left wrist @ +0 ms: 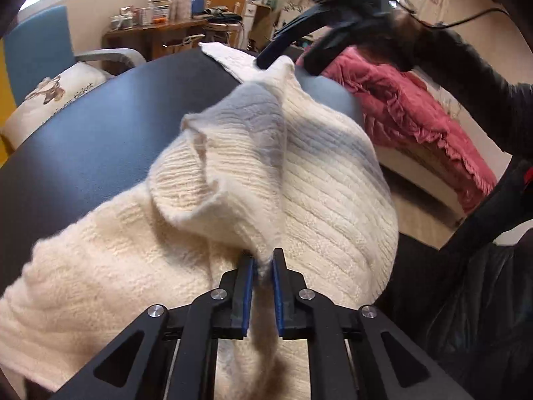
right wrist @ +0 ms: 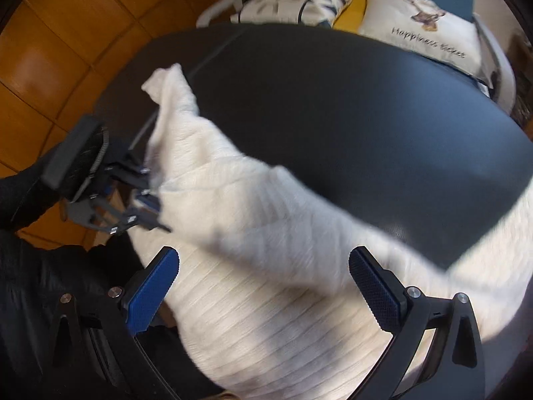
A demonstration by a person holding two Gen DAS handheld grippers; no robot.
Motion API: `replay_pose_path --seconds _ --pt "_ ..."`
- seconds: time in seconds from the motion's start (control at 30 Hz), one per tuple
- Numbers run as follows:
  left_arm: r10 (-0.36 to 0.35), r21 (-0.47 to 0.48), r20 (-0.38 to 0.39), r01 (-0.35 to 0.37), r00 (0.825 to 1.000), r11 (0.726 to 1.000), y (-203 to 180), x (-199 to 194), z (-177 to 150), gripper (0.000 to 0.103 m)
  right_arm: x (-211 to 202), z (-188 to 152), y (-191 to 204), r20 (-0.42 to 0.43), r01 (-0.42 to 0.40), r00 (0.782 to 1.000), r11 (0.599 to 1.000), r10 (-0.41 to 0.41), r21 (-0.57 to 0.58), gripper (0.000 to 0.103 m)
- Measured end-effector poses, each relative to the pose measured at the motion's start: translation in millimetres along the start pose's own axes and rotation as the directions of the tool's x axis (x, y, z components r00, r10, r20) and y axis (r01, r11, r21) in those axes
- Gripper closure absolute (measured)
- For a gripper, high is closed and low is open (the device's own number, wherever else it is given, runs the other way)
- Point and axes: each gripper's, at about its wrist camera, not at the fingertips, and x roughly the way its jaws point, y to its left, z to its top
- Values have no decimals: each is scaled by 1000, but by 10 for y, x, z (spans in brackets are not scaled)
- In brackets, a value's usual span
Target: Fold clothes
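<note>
Sweater (left wrist: 316,180), cream ribbed knit, is being draped rumpled across the dark table (left wrist: 100,126). A fold is being pinched narrowly by the left gripper (left wrist: 265,260); the right gripper (right wrist: 263,263) is being held wide above it. Edges are best being aligned and kept taut.

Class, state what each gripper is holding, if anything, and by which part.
The left gripper pinches a bunched fold of the cream knitted sweater. The right gripper is open, holding nothing.

left wrist cam sits right against the cream sweater (left wrist: 299,180), facing across the dark table (left wrist: 100,126); right wrist cam looks down from above; both share those.
</note>
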Motion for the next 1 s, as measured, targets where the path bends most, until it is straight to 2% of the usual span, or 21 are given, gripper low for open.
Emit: replay_pose_path --seconds 0.1,0.2,0.27,0.33,0.37,0.4,0.43,0.53,0.63,0.7,0.77,0.8,0.83,0.87,0.9,0.93,0.97,1.0 --pt "-19 -51 38 21 999 998 115 -80 -5 86 173 198 -115 -74 -54 996 998 53 -14 0" --pt "-23 -114 46 28 999 993 245 -37 10 84 326 239 -283 -155 -31 987 999 32 11 0" --pt "-22 -125 45 28 999 992 250 18 33 83 451 217 -344 -208 -14 978 1000 19 24 7" --pt "-9 -104 47 14 999 994 196 72 48 83 521 136 -299 -226 53 973 999 -53 -8 25" --pt "3 -99 45 1 999 995 176 91 58 87 544 93 -273 -227 85 970 996 -88 -22 27" --pt "15 -96 40 -11 999 995 159 110 72 97 518 40 -229 -203 113 972 993 -117 -27 31" --pt "30 -87 45 -26 999 996 134 110 89 97 493 -12 -186 -178 142 973 989 -145 -32 36" --pt "108 -53 80 -104 991 993 21 42 180 98 417 -170 -57 -104 227 968 973 -230 -40 37" --pt "195 -38 150 -191 969 981 -49 -111 330 99 331 -326 68 -25 310 950 950 -311 -37 35" --pt "270 -35 218 -269 938 962 -76 -265 480 99 173 -413 111 64 357 932 934 -357 14 34" --pt "316 -17 286 -325 905 946 -102 -430 641 99 -70 -535 130 172 391 898 914 -405 109 32" --pt "326 -1 316 -343 891 939 -126 -505 706 99 -203 -614 132 222 392 879 905 -421 165 28" --pt "335 15 347 -362 876 932 -150 -579 771 99 -264 -718 136 241 359 884 912 -401 200 26" --pt "331 43 365 -371 870 928 -198 -626 808 99 -324 -821 140 261 325 887 917 -381 233 25" --pt "318 81 375 -372 871 924 -264 -654 825 99 -385 -924 144 281 289 889 920 -361 265 24" --pt "295 135 367 -364 882 921 -359 -640 807 99 -418 -1030 138 291 247 897 923 -334 297 21" --pt "267 199 345 -348 900 916 -475 -598 766 99 -355 -1145 89 261 192 923 926 -284 326 20" --pt "229 269 298 -312 927 911 -596 -519 692 99 -357 -1246 15 238 187 931 920 -278 343 20"
